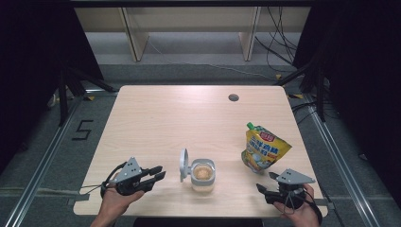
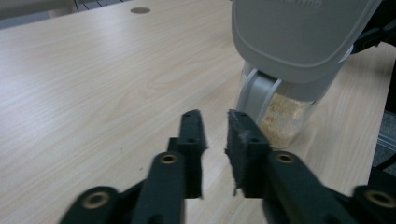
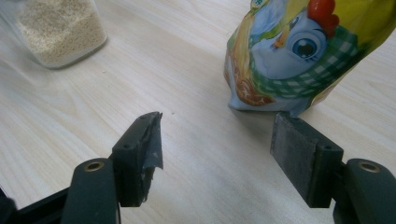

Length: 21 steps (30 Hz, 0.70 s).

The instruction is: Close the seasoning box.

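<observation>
Centrally, near the front edge of the pale wooden worktop [image 1: 189, 113], stood a clear container [image 1: 203, 176] holding beige granules, its grey hinged lid [image 1: 183, 165] flipped up on the side toward the left hand-held gripper. From the left gripper view, the lid's flat back loomed at upper right, with the grain-filled body beneath it.

Right of the container, well apart from it, a yellow spouted pouch [image 1: 264, 150] with a green cap stood leaning on the worktop; the right gripper view showed a cartoon chick printed on it.

The left hand-held gripper [image 1: 158, 173] lay level just left of the container, pointing at it. Its jaws were drawn almost together, a narrow gap left between the pads [image 2: 191, 140], and nothing was clamped in them; the tips stopped short of the lid hinge.

The right hand-held gripper [image 1: 265, 182] hovered low at the front right corner, just before the pouch. Its jaws stood released and well apart, nothing between them but bare wood, and no pad [image 3: 299, 149] touched the pouch.

A round grommet hole [image 1: 233, 97] marked the far side.
</observation>
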### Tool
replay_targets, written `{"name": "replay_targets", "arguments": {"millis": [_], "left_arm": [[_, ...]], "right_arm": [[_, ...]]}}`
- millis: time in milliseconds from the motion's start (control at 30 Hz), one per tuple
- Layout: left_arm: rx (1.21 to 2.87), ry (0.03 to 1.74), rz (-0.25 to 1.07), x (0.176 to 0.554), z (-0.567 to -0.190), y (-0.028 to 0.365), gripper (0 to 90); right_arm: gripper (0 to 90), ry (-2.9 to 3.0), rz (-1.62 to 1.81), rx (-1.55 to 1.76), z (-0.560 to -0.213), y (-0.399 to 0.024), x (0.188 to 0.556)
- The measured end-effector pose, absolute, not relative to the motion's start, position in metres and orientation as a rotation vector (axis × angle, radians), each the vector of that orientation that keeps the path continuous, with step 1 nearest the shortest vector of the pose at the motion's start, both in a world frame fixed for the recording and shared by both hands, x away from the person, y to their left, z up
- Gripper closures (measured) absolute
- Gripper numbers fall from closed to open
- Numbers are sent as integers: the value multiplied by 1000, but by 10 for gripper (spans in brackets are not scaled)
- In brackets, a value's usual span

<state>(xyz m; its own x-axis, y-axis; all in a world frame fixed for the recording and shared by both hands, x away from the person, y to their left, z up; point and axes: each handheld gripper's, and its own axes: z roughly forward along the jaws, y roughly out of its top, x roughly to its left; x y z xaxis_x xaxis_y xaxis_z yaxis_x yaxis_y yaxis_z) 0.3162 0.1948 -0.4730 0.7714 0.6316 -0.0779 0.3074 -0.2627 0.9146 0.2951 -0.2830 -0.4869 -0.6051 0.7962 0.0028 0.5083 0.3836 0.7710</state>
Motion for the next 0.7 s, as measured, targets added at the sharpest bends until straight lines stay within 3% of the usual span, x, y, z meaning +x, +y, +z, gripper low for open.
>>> {"name": "replay_targets", "arguments": {"millis": [167,700], "left_arm": [[1876,680,357,314,-471,188,890],[1874,605,344,318,-453,165,892]], "right_arm": [[346,2297,1092,1116,-486,-285,296],[344,2268,1068,1122,-488,-282,295]]}}
